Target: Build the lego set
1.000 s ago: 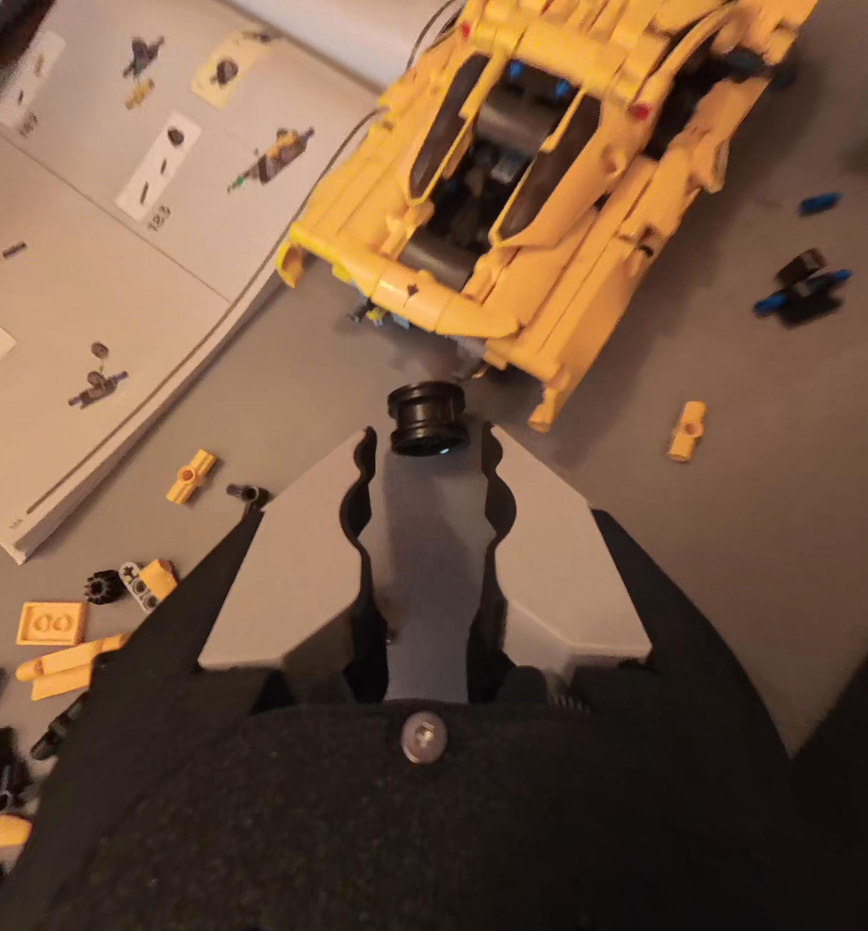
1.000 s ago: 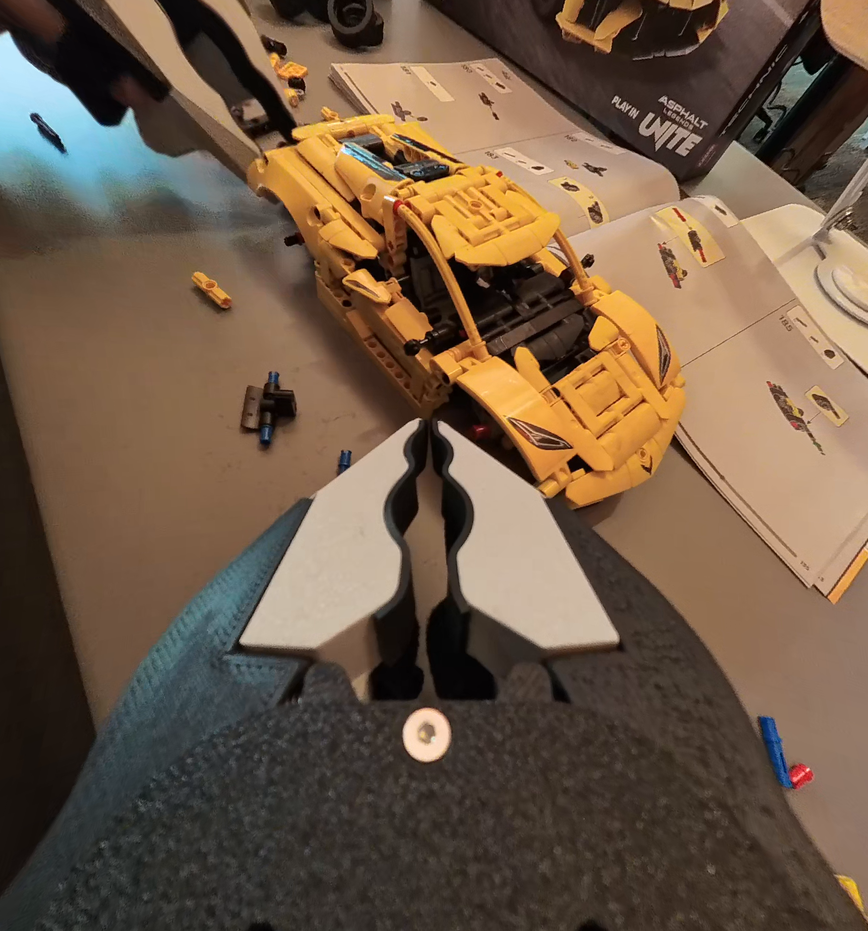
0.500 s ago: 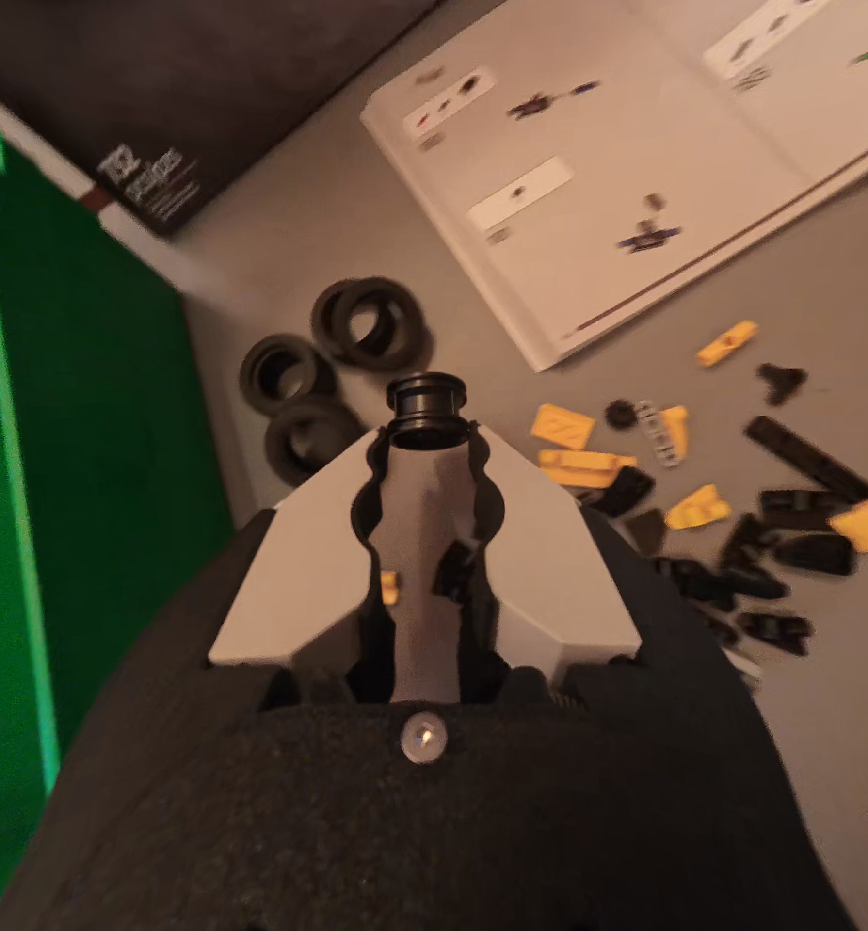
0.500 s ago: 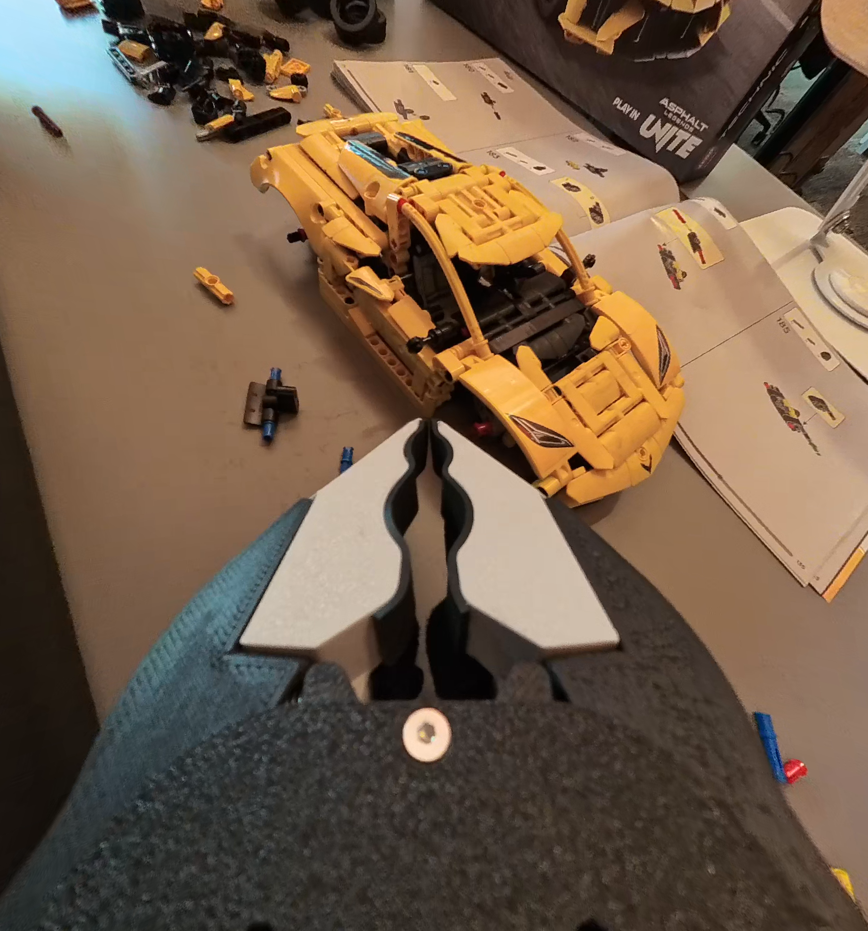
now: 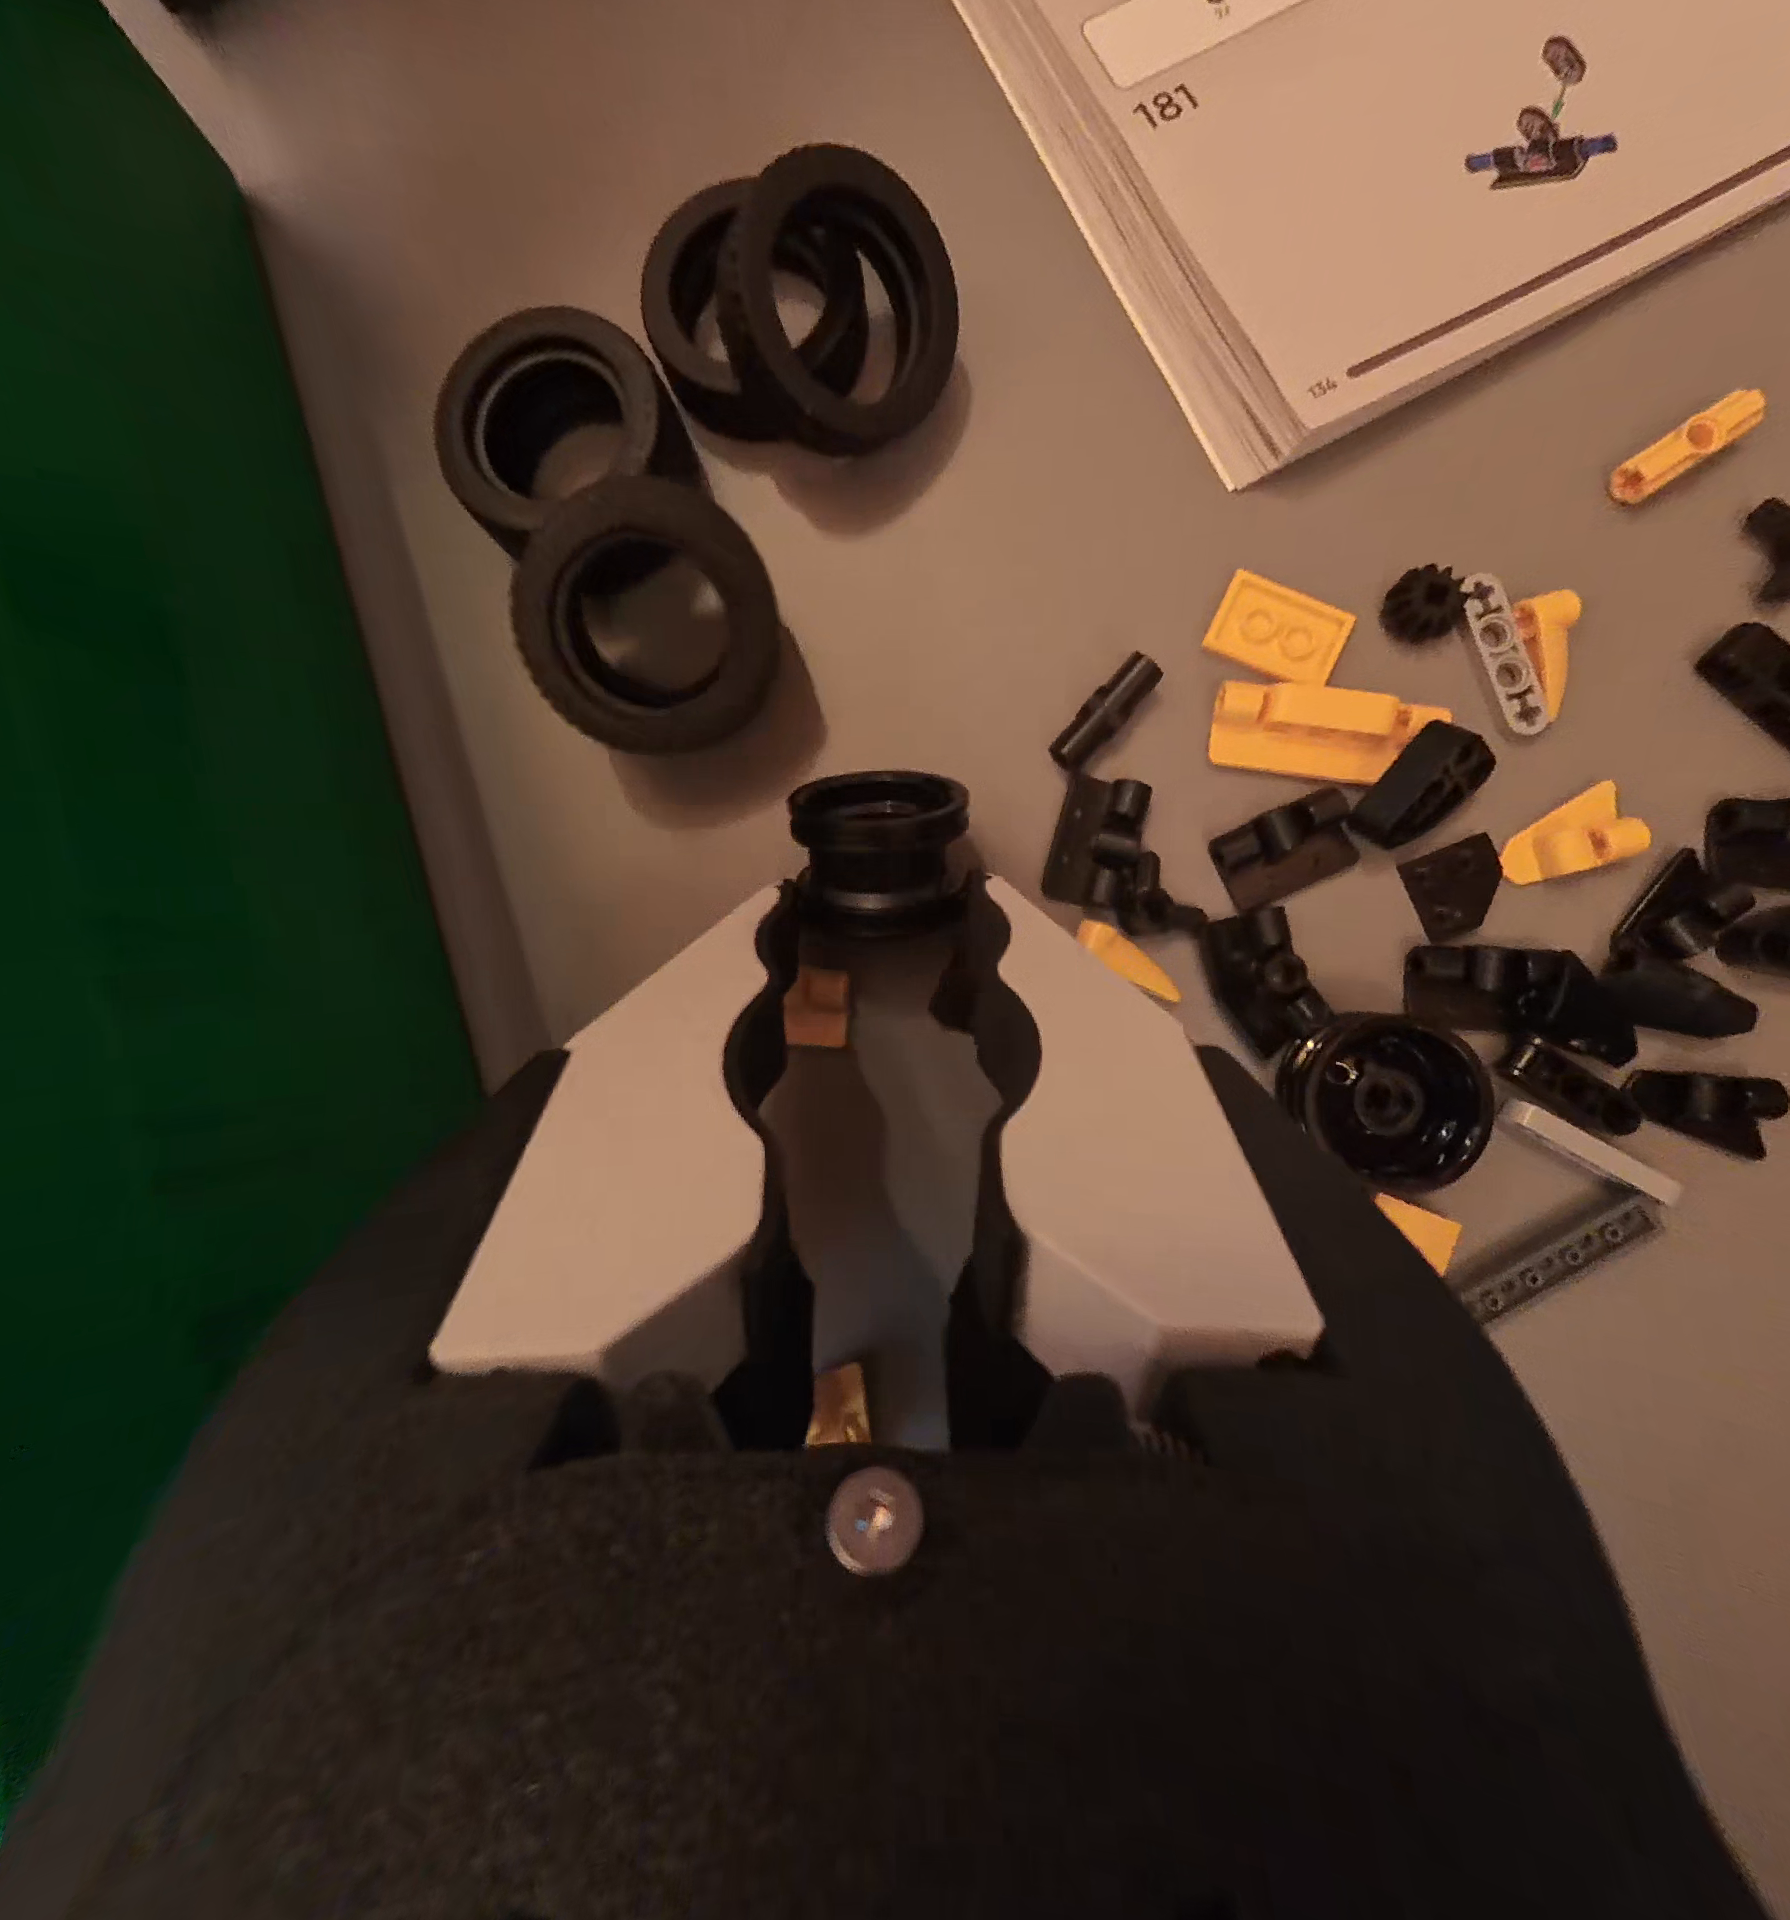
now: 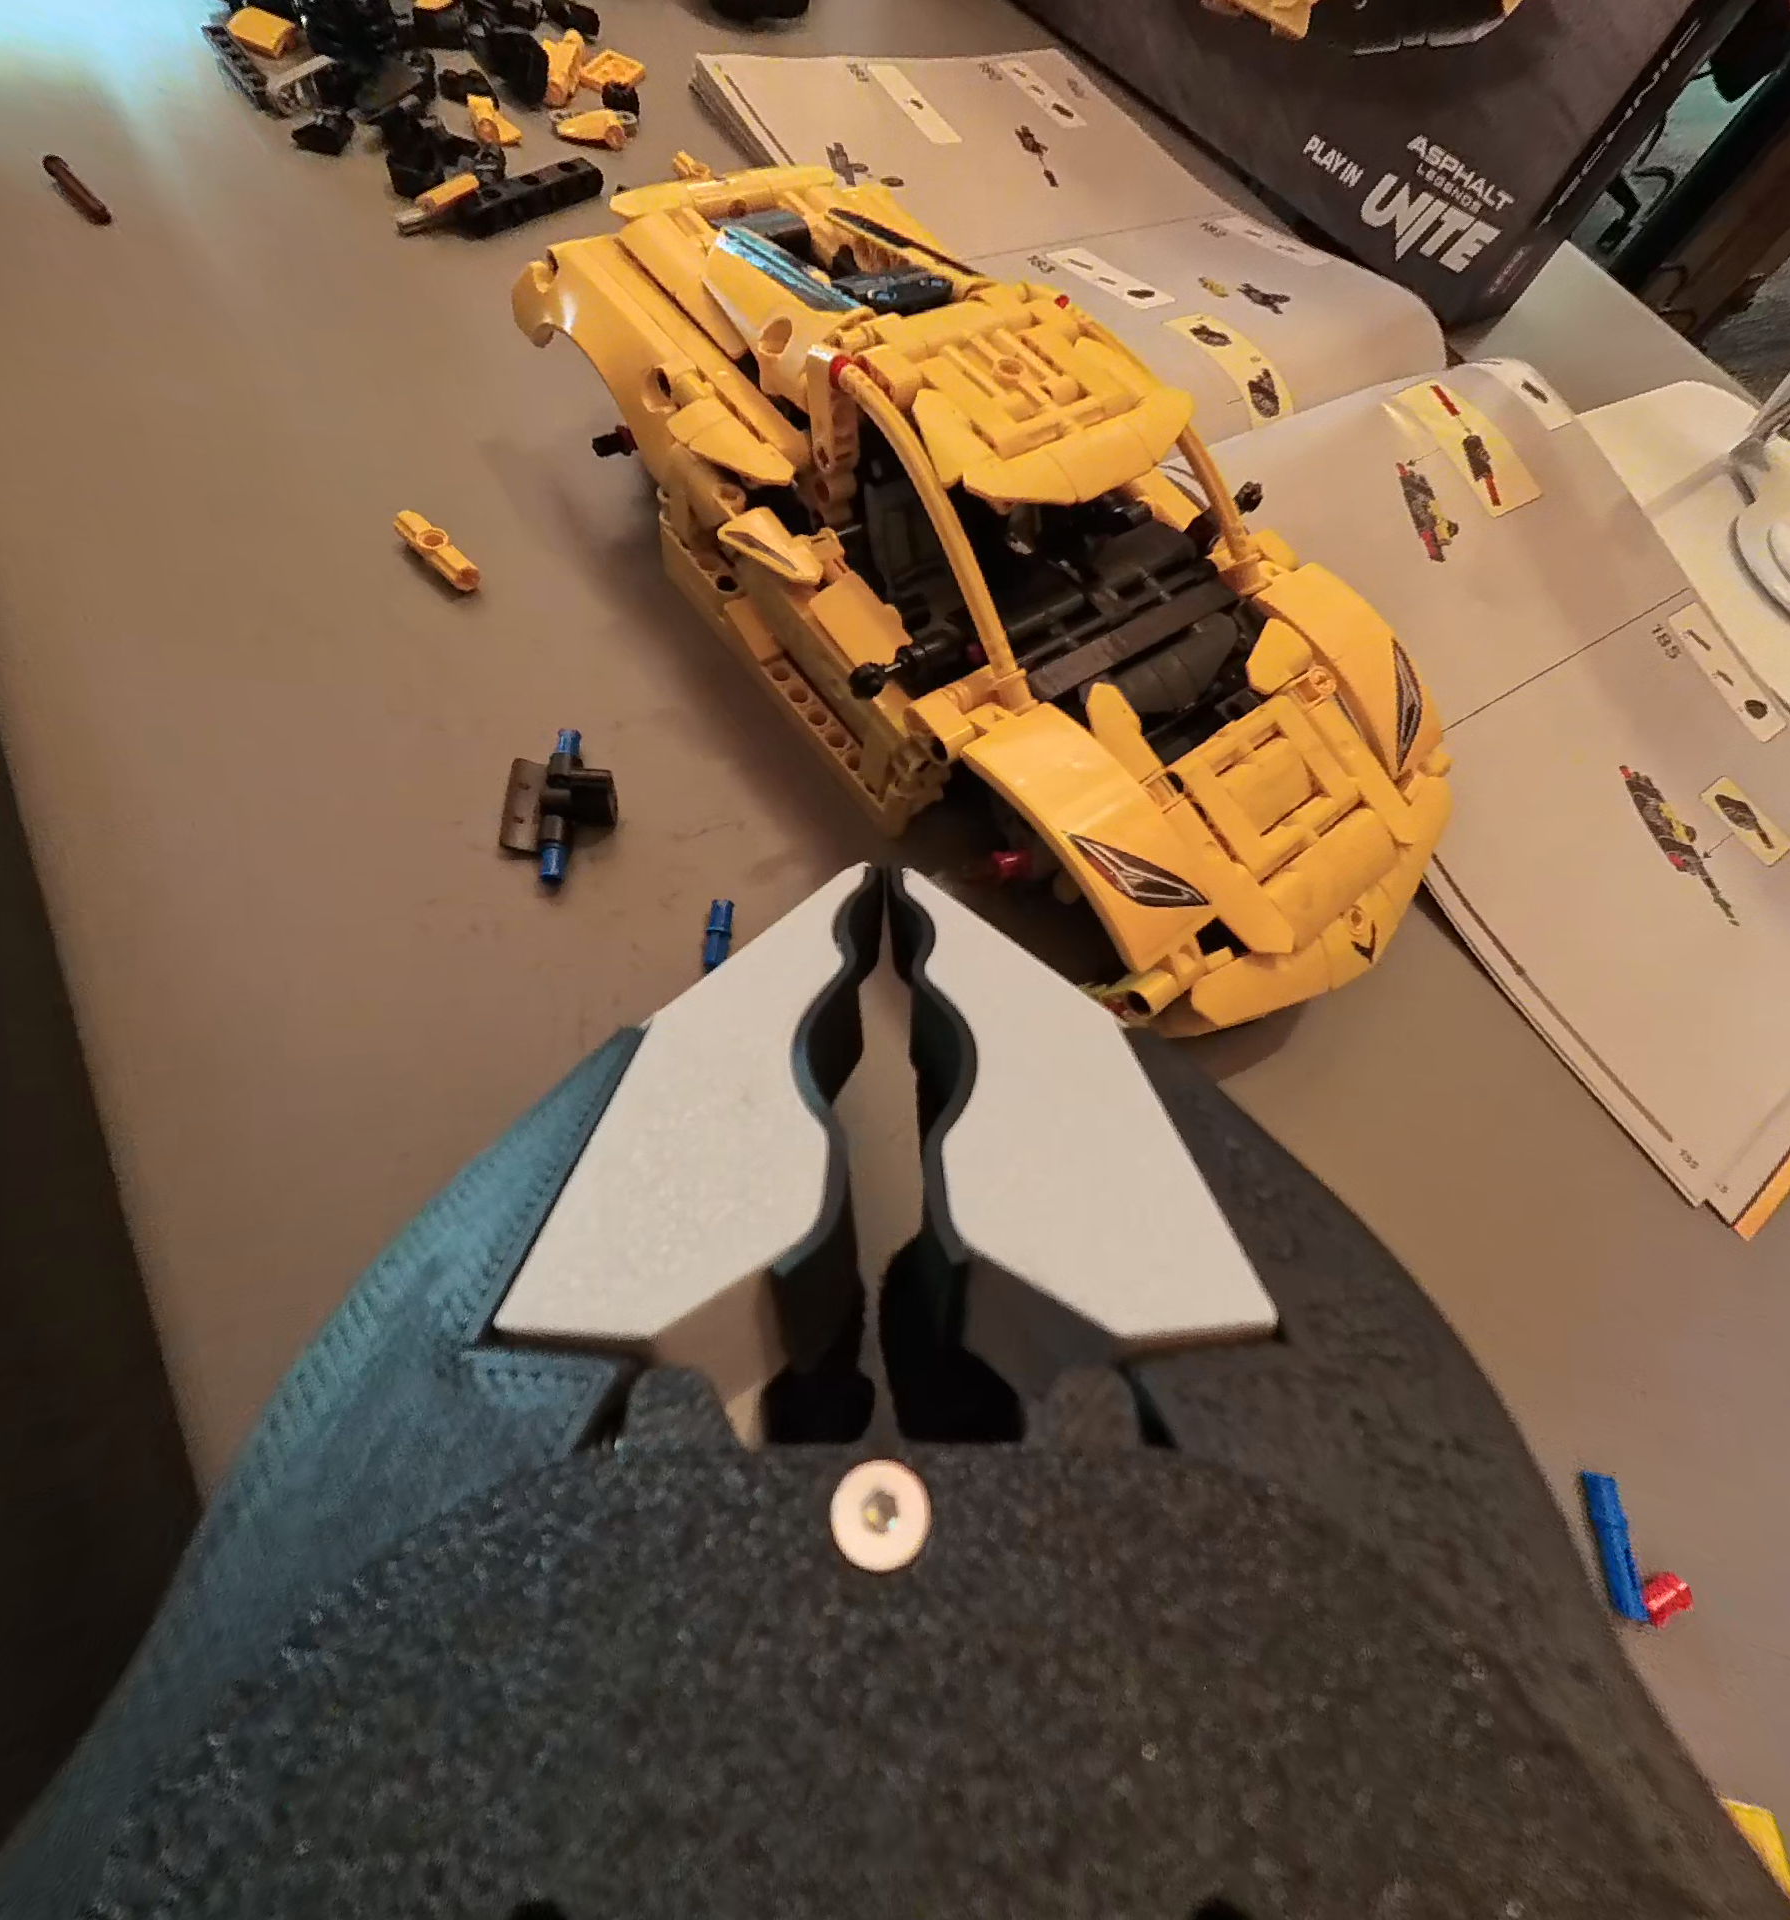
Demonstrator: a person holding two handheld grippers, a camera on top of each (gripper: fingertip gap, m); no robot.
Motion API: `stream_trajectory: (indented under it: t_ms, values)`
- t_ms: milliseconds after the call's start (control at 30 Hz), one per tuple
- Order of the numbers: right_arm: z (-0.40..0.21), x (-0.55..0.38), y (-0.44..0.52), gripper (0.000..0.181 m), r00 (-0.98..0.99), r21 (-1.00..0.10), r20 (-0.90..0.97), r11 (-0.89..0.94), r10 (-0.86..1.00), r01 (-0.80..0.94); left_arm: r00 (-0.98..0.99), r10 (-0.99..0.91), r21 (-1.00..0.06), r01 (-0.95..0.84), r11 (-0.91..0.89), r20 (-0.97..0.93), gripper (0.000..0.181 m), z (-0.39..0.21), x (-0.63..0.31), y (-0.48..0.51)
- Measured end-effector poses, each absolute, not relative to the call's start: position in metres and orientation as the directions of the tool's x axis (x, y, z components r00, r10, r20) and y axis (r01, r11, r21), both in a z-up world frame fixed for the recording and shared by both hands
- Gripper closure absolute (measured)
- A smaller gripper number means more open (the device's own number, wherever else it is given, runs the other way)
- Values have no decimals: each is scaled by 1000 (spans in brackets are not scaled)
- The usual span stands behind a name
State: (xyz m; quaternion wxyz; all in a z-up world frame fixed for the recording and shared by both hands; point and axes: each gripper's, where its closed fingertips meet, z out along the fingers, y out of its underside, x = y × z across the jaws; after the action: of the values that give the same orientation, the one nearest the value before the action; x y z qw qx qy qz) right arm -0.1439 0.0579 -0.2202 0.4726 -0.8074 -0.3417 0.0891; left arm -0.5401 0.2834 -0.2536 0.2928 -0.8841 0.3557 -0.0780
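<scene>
In my left wrist view, my left gripper point(image 5: 878, 883) pinches a small black wheel rim point(image 5: 878, 844) at its tips. It hangs over the grey table point(image 5: 1078, 436), close to three black tyres point(image 5: 652, 613). A heap of black and yellow loose pieces point(image 5: 1442, 831) lies to the right, with another black rim point(image 5: 1384, 1099) in it. In my right wrist view, my right gripper point(image 6: 886, 883) has its jaws almost pressed together and holds nothing. It points at the yellow car point(image 6: 995, 582), which sits on the table beside the open instruction book point(image 6: 1597, 623).
</scene>
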Motion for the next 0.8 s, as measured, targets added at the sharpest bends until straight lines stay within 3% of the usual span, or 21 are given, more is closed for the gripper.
stream_trajectory:
  t_ms: [367,600,700,800]
  values:
    - [-219,-142,59,181,756,-828,181,-317,629,462,741,-666,-658,-542,-522,-82,148,-212,-537,276]
    - [-205,-132,68,176,804,-871,151,-306,575,383,618,-786,-915,-312,-255,9,148,-133,-423,255]
    - [-196,-125,73,173,835,-896,113,-308,539,320,564,-825,-944,-292,-152,-41,148,-123,-374,263]
    - [-190,-115,77,168,865,-914,54,-324,500,245,535,-837,-902,-409,-137,-116,149,-144,-344,283]
